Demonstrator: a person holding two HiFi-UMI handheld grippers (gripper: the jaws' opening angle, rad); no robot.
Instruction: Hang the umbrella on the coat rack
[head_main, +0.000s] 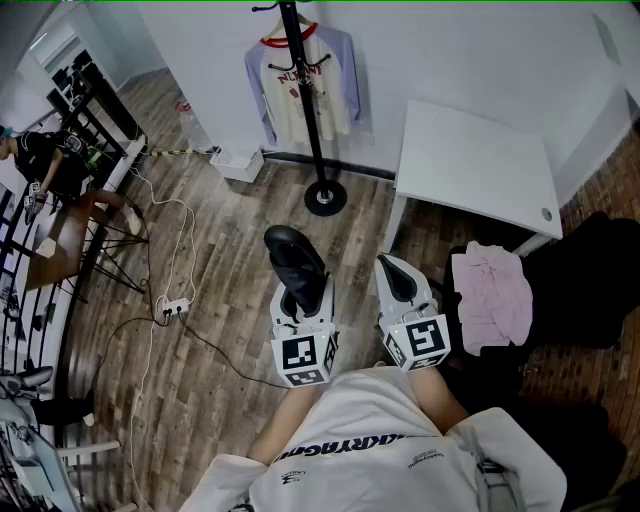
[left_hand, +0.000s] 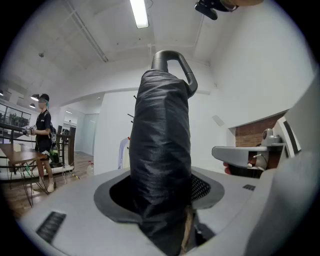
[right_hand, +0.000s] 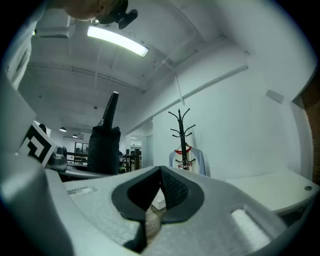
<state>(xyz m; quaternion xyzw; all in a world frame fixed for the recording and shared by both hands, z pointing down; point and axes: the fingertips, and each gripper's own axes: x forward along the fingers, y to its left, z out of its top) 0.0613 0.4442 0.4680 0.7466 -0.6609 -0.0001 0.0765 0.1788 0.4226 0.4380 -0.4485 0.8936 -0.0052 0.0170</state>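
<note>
A folded black umbrella (head_main: 293, 262) in its sleeve stands upright between my left gripper's (head_main: 300, 292) jaws, which are shut on its lower part. In the left gripper view the umbrella (left_hand: 162, 160) fills the middle, its curved handle loop (left_hand: 175, 62) on top. My right gripper (head_main: 398, 275) hovers beside it to the right, shut, with nothing in it; its jaw tips (right_hand: 159, 172) meet. The black coat rack (head_main: 303, 90) stands ahead by the white wall, a white and lavender shirt (head_main: 305, 85) hanging on it. From the right gripper view the coat rack (right_hand: 182, 127) stands straight ahead, the umbrella (right_hand: 104, 145) at left.
A white table (head_main: 480, 165) stands right of the rack's round base (head_main: 325, 197). Pink cloth (head_main: 490, 290) and dark items (head_main: 590, 280) lie at right. A power strip with cables (head_main: 172, 308) lies on the wood floor at left. A person (head_main: 40, 160) stands by a dark railing far left.
</note>
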